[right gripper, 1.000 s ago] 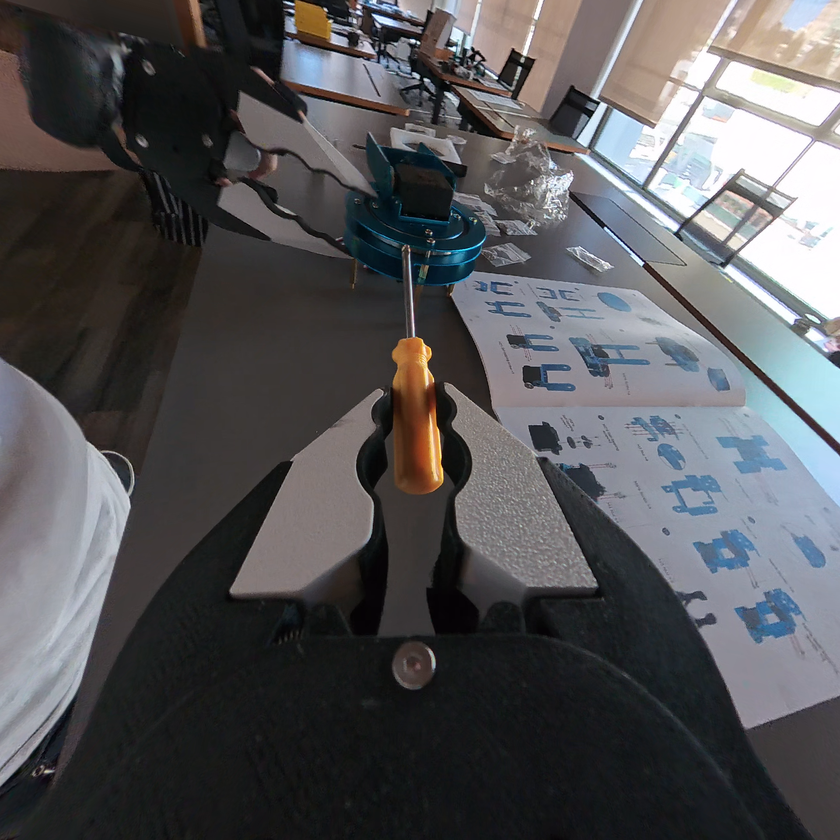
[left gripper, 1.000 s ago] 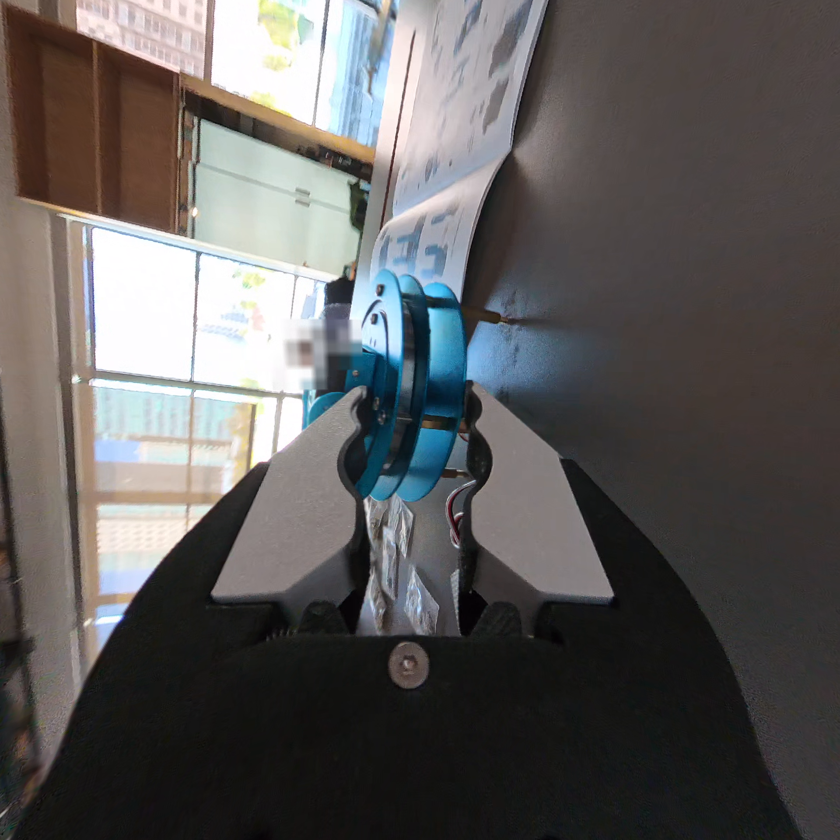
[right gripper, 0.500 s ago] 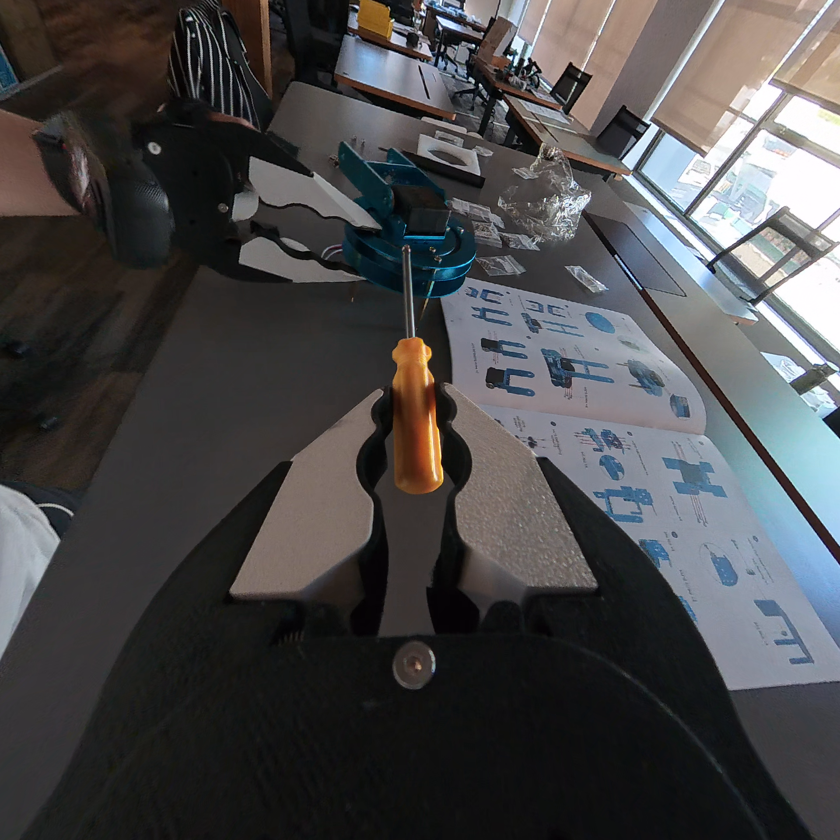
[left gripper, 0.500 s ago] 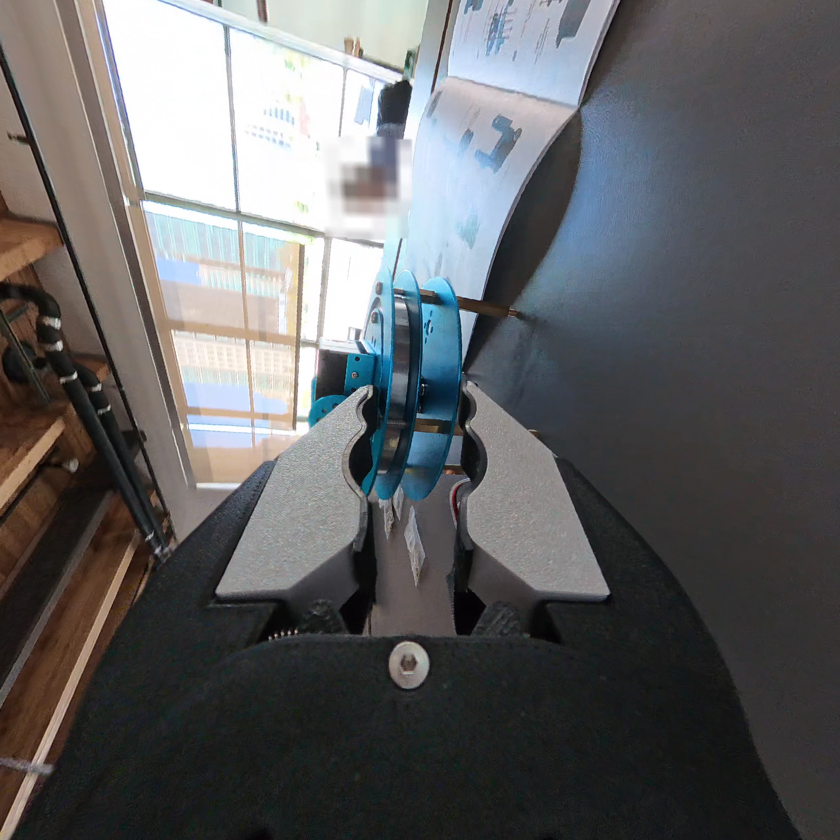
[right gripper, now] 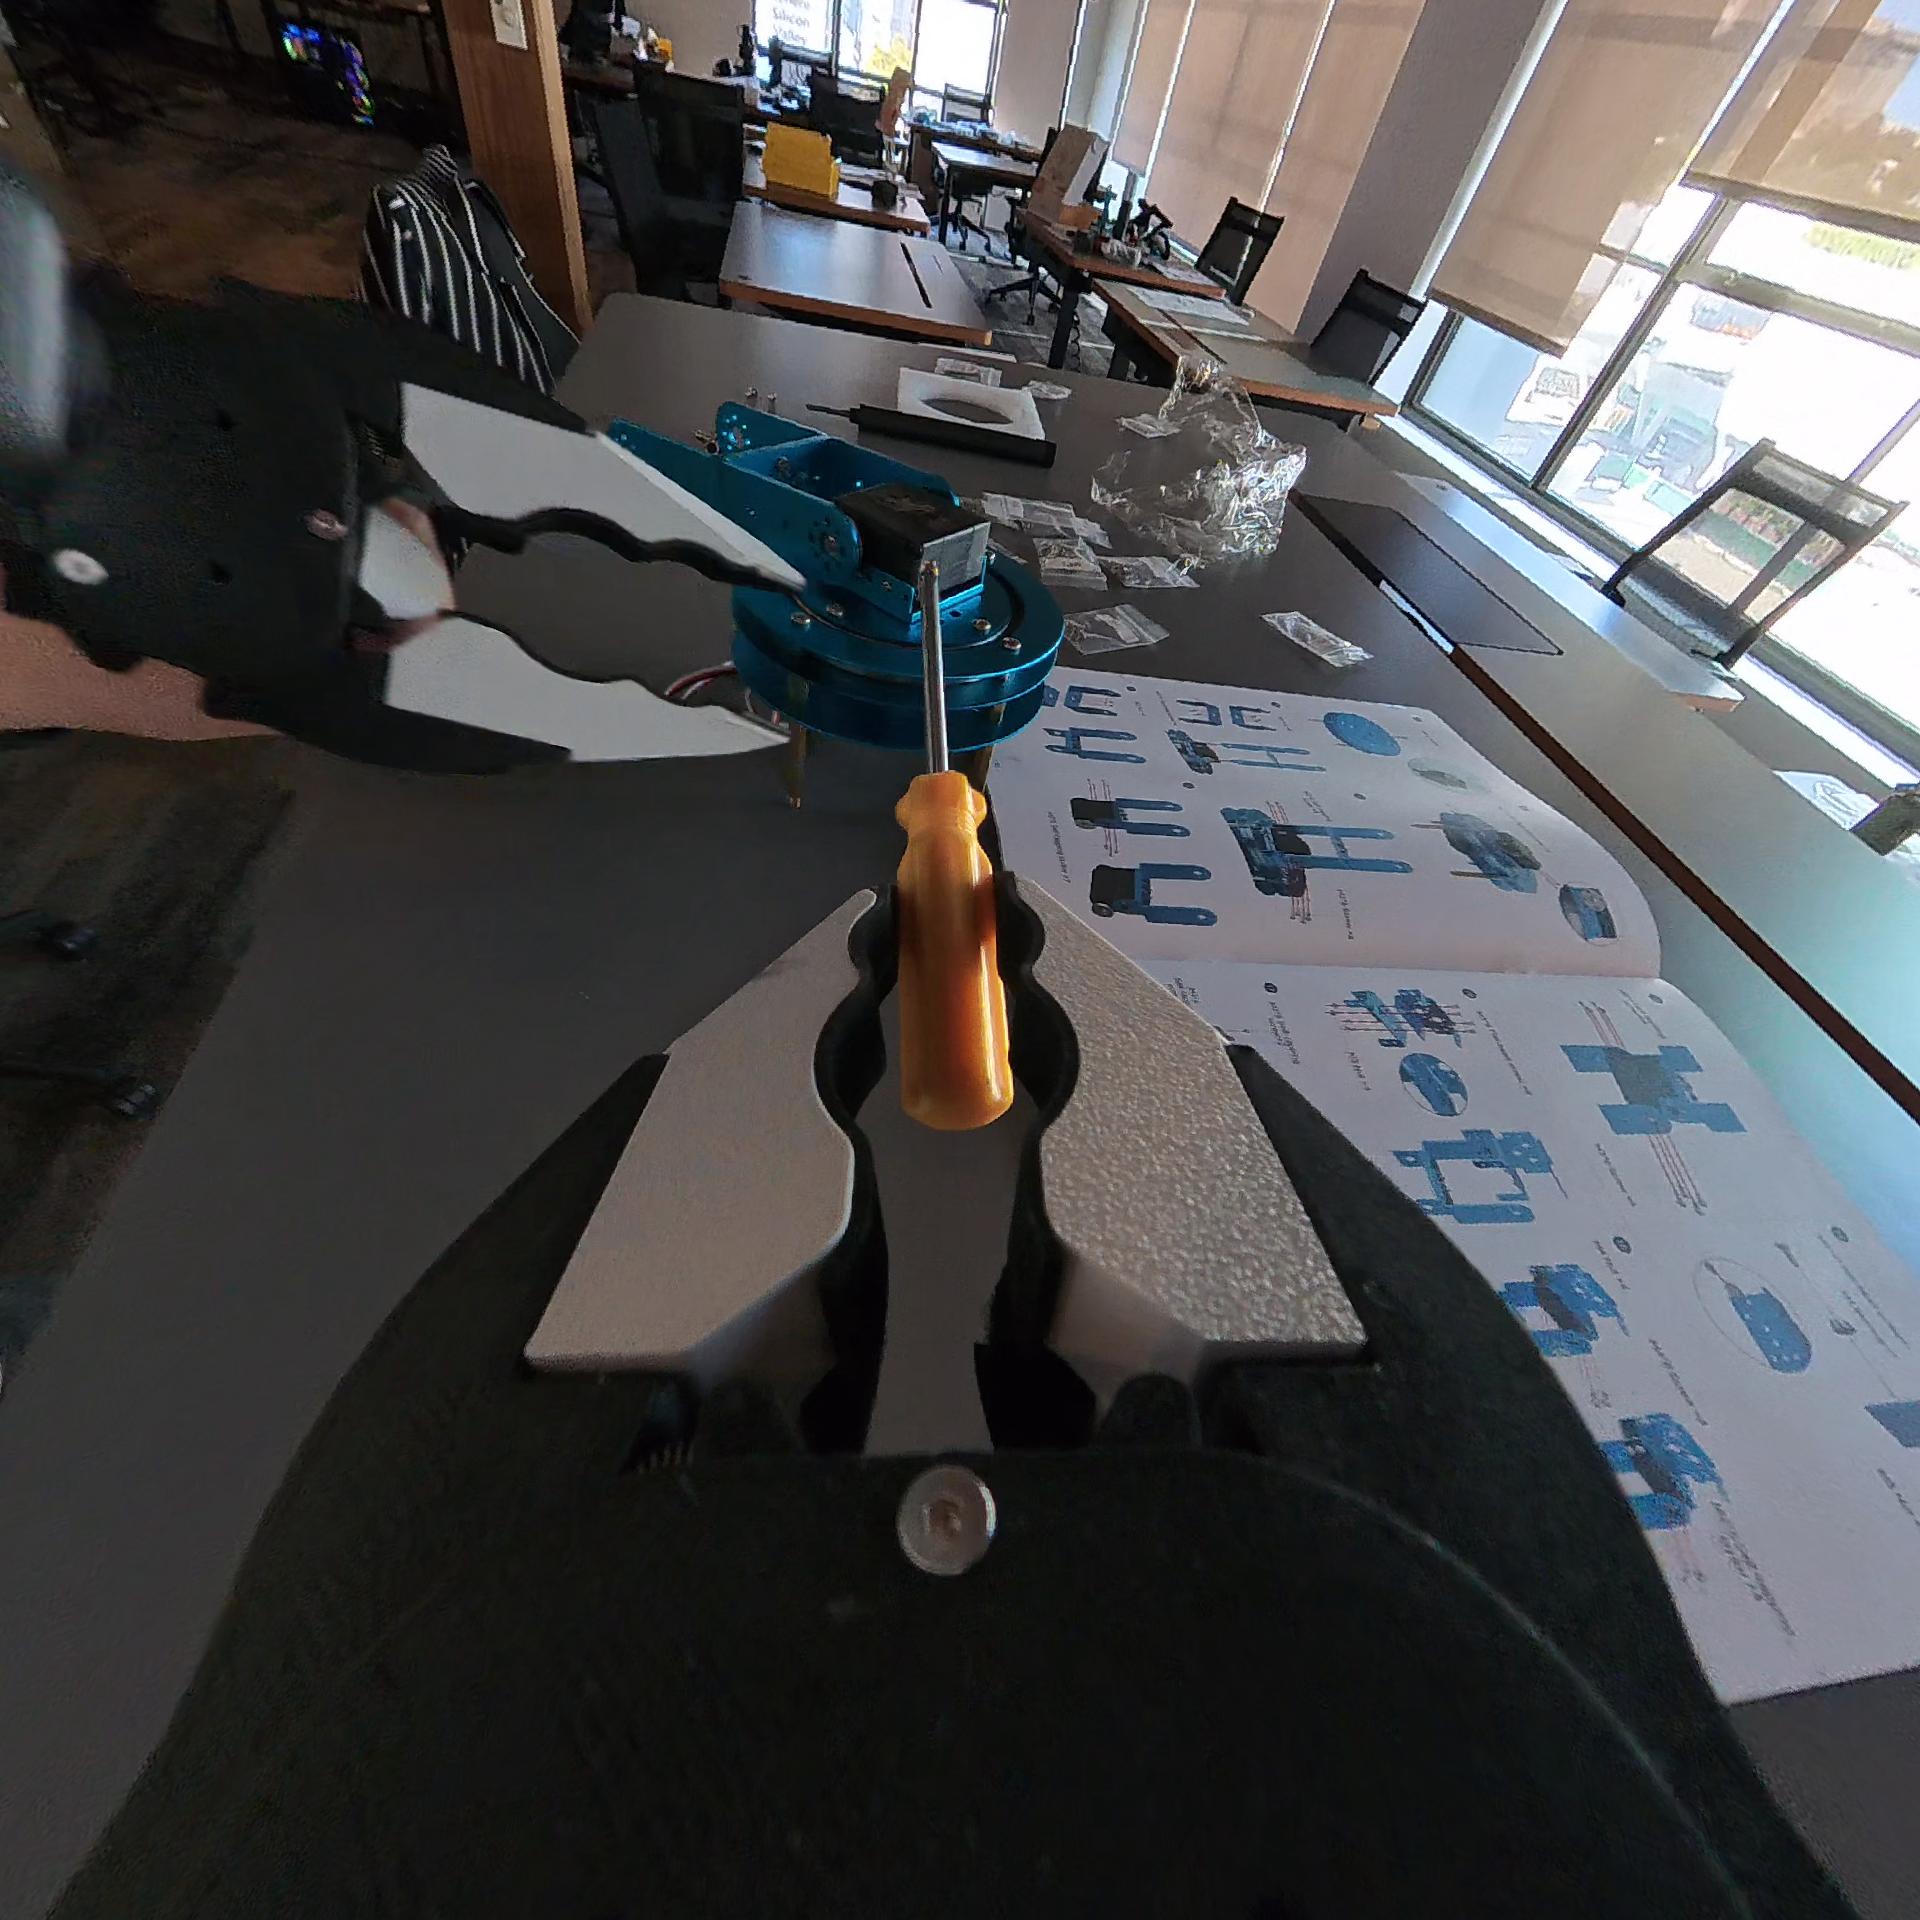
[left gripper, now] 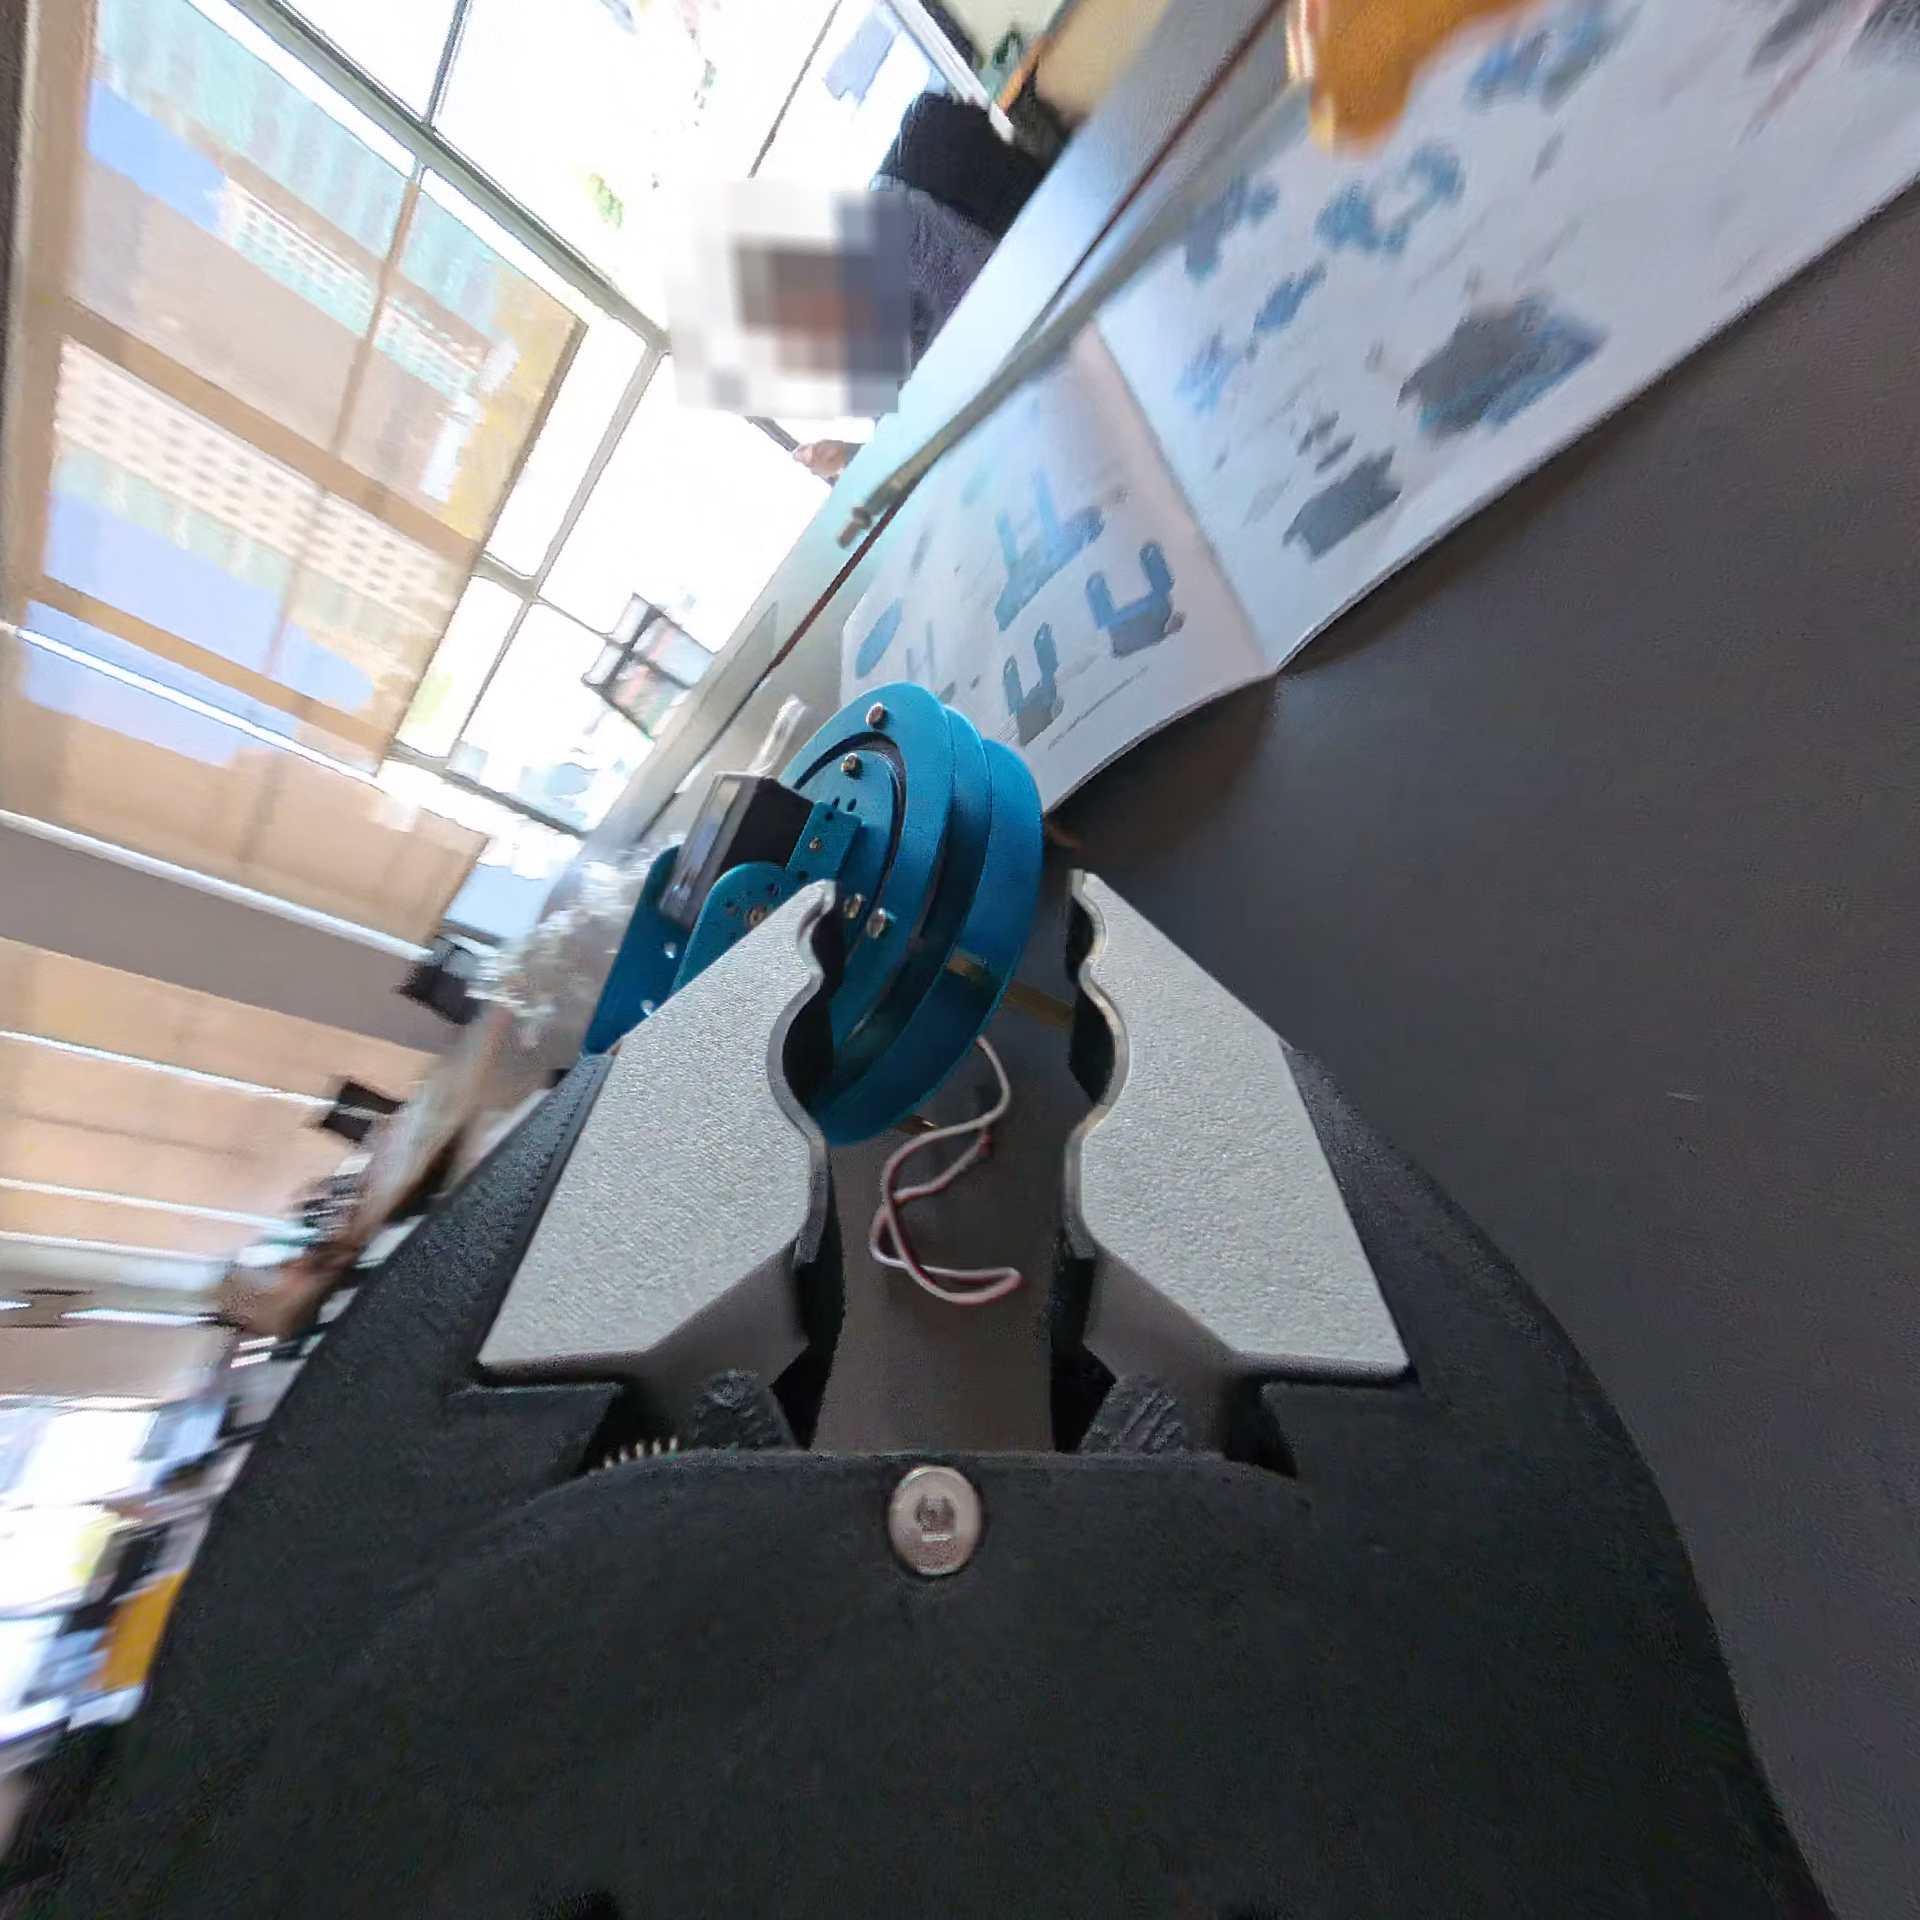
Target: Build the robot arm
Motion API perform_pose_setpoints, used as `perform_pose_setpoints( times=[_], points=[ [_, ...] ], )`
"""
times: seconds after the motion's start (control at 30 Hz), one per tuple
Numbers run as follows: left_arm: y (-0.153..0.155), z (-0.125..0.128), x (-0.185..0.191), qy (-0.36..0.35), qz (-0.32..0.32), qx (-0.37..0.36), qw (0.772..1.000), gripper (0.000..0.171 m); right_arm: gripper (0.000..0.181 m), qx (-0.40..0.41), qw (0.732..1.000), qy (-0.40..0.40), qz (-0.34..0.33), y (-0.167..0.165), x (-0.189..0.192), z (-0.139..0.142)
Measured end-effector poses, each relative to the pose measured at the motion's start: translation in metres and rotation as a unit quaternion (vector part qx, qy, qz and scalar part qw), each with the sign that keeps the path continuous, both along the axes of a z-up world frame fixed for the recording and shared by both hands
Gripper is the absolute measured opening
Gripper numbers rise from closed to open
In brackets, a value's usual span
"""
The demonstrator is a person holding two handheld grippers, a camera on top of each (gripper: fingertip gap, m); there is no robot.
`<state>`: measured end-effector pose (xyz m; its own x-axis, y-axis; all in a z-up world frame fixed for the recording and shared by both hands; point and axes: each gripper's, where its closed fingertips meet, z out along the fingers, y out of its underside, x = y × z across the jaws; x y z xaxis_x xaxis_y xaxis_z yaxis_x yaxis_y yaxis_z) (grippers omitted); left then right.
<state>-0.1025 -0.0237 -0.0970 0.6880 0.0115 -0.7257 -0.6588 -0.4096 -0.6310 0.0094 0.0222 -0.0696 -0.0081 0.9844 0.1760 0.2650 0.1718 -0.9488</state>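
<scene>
Since a second ago the left gripper has spread its fingers: they were pressed on the stacked discs of the blue turntable assembly, and now they stand apart, the upper one over the disc top beside the bracket and the lower one under the rim, with a clear gap on the table side in the left wrist view. The right gripper has stayed clamped on the orange-handled screwdriver, and its shaft has come in over the discs, the tip now at the black servo block set in the blue bracket. The assembly stands on brass legs on the dark grey table, and a red-and-white wire trails from beneath it. Just beside it on the right lies an open instruction booklet with blue part drawings. Beyond it, small clear bags of parts, a crumpled plastic wrap and a black rod are scattered on the table.
</scene>
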Motion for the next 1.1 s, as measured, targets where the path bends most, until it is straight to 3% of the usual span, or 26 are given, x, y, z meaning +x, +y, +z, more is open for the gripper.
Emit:
perform_pose_setpoints(
  times=[0.07,0.17,0.27,0.4,0.53,0.77,0.87,0.93,1.1],
  points=[
    [-0.019,0.018,0.004,-0.062,-0.022,0.028,0.997,0.042,0.017,-0.011,1.000,0.004,-0.006,-0.004,-0.003,0.001],
    [-0.036,0.046,-0.021,-0.115,-0.055,0.038,0.991,0.045,0.017,-0.024,1.000,0.007,-0.015,-0.013,-0.009,-0.002],
    [-0.030,0.048,-0.051,-0.216,-0.112,-0.052,0.969,0.079,0.017,-0.028,0.999,0.005,-0.022,-0.019,-0.018,-0.009],
    [-0.012,0.038,-0.080,-0.247,-0.173,-0.176,0.937,0.081,0.017,-0.027,0.999,0.016,-0.032,-0.021,-0.023,-0.010],
    [0.013,0.041,-0.070,-0.296,-0.220,-0.223,0.902,0.078,0.017,-0.011,0.999,0.015,-0.042,-0.017,-0.017,-0.011],
    [0.033,0.027,-0.061,-0.327,-0.190,-0.274,0.884,0.079,0.017,0.018,1.000,0.010,-0.006,-0.028,-0.006,-0.009],
    [0.036,0.017,-0.064,-0.325,-0.173,-0.291,0.883,0.072,0.017,0.006,1.000,0.016,-0.002,-0.029,-0.006,-0.009],
    [0.034,0.014,-0.057,-0.346,-0.185,-0.309,0.867,0.058,0.017,-0.007,1.000,0.019,-0.005,-0.029,-0.007,-0.010],
    [0.036,0.014,-0.061,-0.352,-0.163,-0.295,0.873,0.051,0.017,-0.009,0.999,0.012,-0.029,-0.024,-0.013,-0.014]
  ],
)
